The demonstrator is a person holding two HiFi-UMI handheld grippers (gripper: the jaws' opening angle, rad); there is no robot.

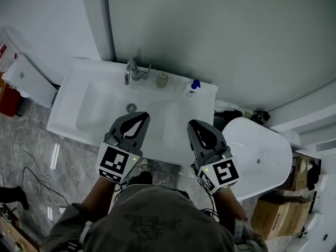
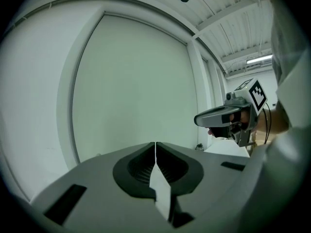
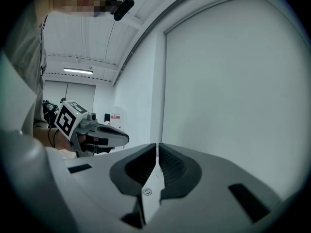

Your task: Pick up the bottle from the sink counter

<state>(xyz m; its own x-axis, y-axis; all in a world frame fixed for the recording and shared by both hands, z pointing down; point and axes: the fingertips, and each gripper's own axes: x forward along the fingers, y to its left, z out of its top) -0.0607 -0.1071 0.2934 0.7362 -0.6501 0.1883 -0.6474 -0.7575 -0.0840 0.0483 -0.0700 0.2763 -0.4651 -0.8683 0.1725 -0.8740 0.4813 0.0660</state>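
Note:
In the head view a small clear bottle with a blue cap [image 1: 192, 87] stands at the back right of the white sink counter [image 1: 202, 96]. A small beige bottle [image 1: 163, 80] stands next to the chrome tap [image 1: 135, 71]. My left gripper [image 1: 143, 115] hovers over the basin near the drain [image 1: 131, 107], shut and empty. My right gripper [image 1: 192, 123] is held level beside it, also shut and empty, below the blue-capped bottle. Both gripper views face the pale wall panel: the left gripper [image 2: 155, 143] and the right gripper [image 3: 157, 144] show jaws pressed together. Neither bottle appears there.
A white toilet [image 1: 257, 156] stands right of the sink, with cardboard boxes [image 1: 275, 217] beyond it. A white box [image 1: 29, 80] and a red object [image 1: 8, 96] sit at the left. Cables [image 1: 31, 177] lie on the grey floor. The wall panel [image 1: 210, 30] rises behind the counter.

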